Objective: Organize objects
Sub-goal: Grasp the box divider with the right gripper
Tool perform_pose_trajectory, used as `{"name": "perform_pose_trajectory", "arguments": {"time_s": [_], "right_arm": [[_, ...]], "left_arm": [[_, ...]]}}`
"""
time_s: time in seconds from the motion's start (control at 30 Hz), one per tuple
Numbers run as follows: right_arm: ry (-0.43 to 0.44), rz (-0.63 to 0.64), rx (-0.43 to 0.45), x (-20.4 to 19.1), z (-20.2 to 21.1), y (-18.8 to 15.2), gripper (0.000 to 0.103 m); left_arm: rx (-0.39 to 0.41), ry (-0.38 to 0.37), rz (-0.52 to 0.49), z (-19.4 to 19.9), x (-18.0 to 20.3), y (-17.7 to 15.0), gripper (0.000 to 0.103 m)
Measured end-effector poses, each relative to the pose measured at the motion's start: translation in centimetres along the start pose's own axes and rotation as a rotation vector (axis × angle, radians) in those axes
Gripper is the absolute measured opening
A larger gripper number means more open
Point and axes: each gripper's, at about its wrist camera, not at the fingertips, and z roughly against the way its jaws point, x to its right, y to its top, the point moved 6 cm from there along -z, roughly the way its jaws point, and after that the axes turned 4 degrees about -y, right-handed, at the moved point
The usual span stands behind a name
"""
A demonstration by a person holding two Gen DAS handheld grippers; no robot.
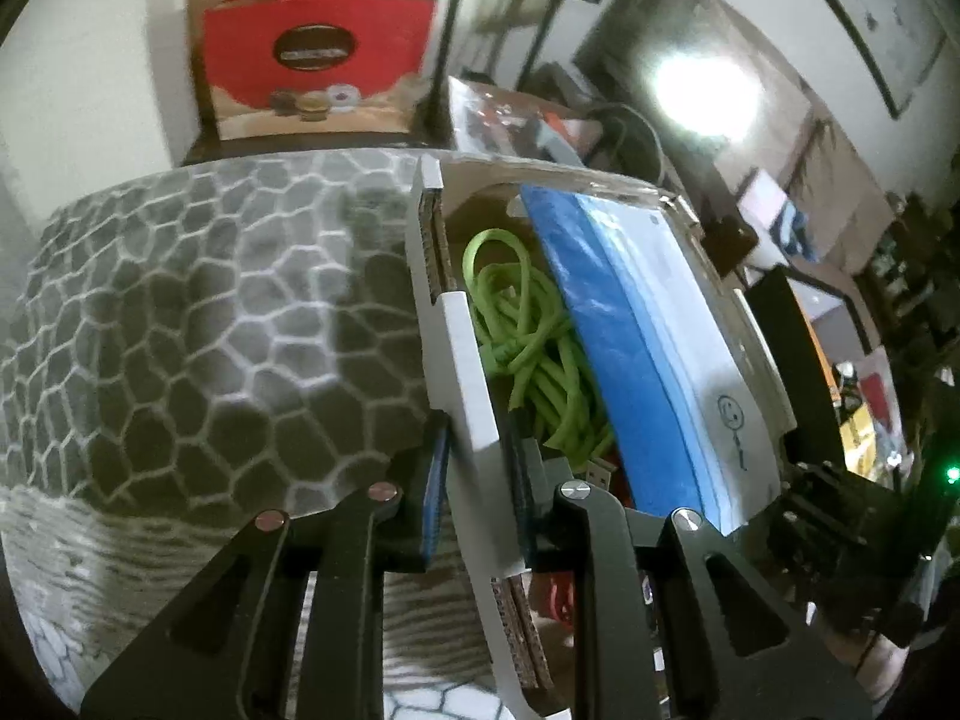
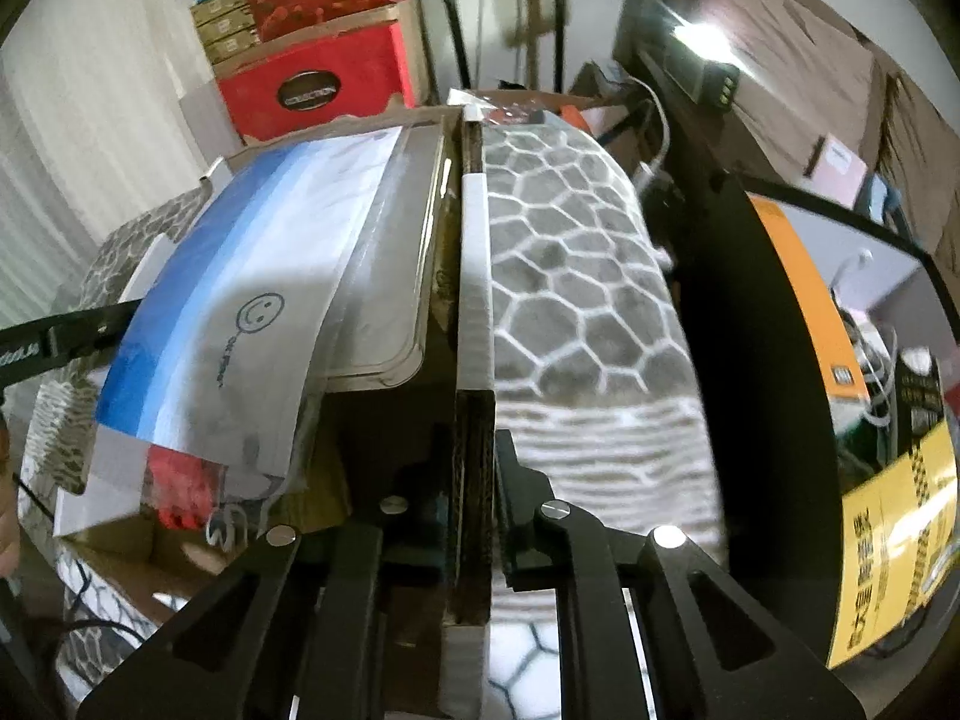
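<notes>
In the left wrist view, the left gripper is closed on the left wall of a white cardboard box, one finger inside and one outside. The box stands on a grey honeycomb-patterned blanket and holds a coiled green cable beside a blue-and-white pouch with a smiley face. In the right wrist view, the right gripper clamps the opposite wall of the box – the pouch lies across the opening, the blanket just beside.
</notes>
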Motion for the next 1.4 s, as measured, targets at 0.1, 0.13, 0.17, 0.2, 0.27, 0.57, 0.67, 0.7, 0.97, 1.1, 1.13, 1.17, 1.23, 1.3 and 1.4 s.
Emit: {"name": "perform_pose_trajectory", "arguments": {"time_s": [0.1,0.13,0.17,0.2,0.27,0.57,0.67,0.7,0.97,1.1,1.13,1.17,1.23,1.3,1.4], "right_arm": [[0.032,0.031,0.009,-1.5,-0.6,1.0,0.010],[0.046,0.038,0.010,-1.9,-0.8,1.2,0.010],[0.065,0.045,0.009,-2.5,-1.1,1.6,0.011],[0.074,0.050,0.009,-2.8,-1.2,1.7,0.011],[0.093,0.072,0.007,-3.7,-1.7,2.1,0.012],[0.119,0.057,0.010,-3.9,-2.2,3.1,0.020],[0.010,0.058,0.027,-3.2,-0.4,2.7,0.046],[-0.039,0.070,0.053,-3.1,0.7,2.4,0.048],[-0.012,0.023,0.107,-3.0,5.6,-0.3,0.057],[0.085,-0.046,0.085,-3.4,6.3,-1.8,0.060],[0.101,-0.057,0.081,-3.5,6.4,-2.1,0.060],[0.113,-0.067,0.076,-3.8,6.4,-2.4,0.060],[0.149,-0.089,0.061,-4.1,6.4,-2.9,0.060],[0.194,-0.096,0.047,-4.8,6.2,-3.3,0.060],[0.249,-0.107,0.026,-5.8,5.9,-3.9,0.060]], "left_arm": [[0.038,-0.001,0.065,1.4,-1.6,-0.2,0.020],[0.050,0.009,0.089,1.9,-2.2,-0.4,0.021],[0.057,0.012,0.105,2.1,-2.7,-0.4,0.021],[0.074,0.014,0.139,2.5,-3.3,-0.7,0.021],[0.097,0.024,0.184,3.0,-4.4,-1.1,0.021],[0.089,-0.052,0.316,2.8,-7.0,-2.1,0.041],[0.093,-0.068,0.286,4.1,-7.0,-1.2,0.064],[0.103,-0.062,0.255,4.9,-7.0,-0.7,0.066],[0.201,0.048,0.131,8.1,-9.6,4.0,0.094],[0.204,0.095,0.014,7.5,-10.5,6.8,0.094],[0.202,0.102,-0.015,7.0,-10.7,7.5,0.094],[0.199,0.102,-0.031,6.7,-10.6,7.7,0.094],[0.187,0.081,-0.088,5.4,-10.3,8.5,0.094],[0.180,0.056,-0.145,4.0,-10.0,8.9,0.094],[0.143,0.039,-0.181,1.7,-9.7,9.1,0.094]]}}
